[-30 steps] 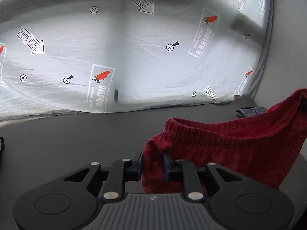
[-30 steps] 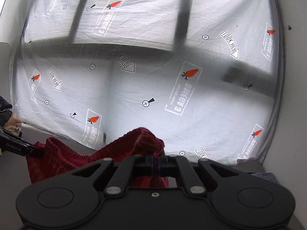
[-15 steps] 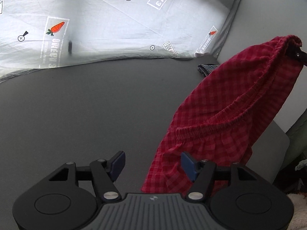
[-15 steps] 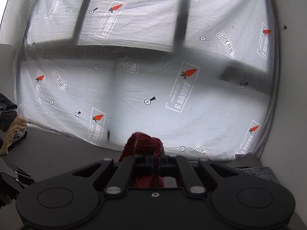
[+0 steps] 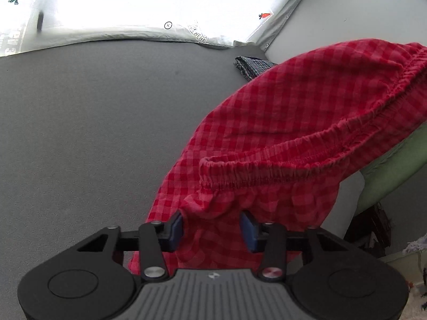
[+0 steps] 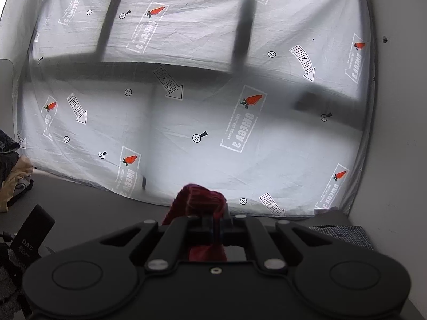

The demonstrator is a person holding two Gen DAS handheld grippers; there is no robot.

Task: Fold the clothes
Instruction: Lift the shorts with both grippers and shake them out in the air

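Observation:
Red checked shorts [image 5: 293, 122] with an elastic waistband hang in the air over the grey table [image 5: 93, 122], lifted at the upper right. My left gripper [image 5: 212, 229] is open; loose cloth of the shorts hangs between its blue pads [image 5: 176, 226] without being pinched. My right gripper [image 6: 216, 226] is shut on a bunched piece of the shorts [image 6: 198, 200], which sticks up above the closed jaws.
A blue-grey checked garment [image 5: 250, 65] lies at the table's far right corner, also seen in the right wrist view [image 6: 344, 236]. A pile of clothes [image 6: 12, 176] sits at the left. A printed white sheet [image 6: 213, 106] hangs behind the table. A green seat [image 5: 395, 165] stands at the right.
My left gripper opened and let go of the shorts, then tilted down and moved in under the hanging cloth. My right gripper kept its hold, lifting the shorts.

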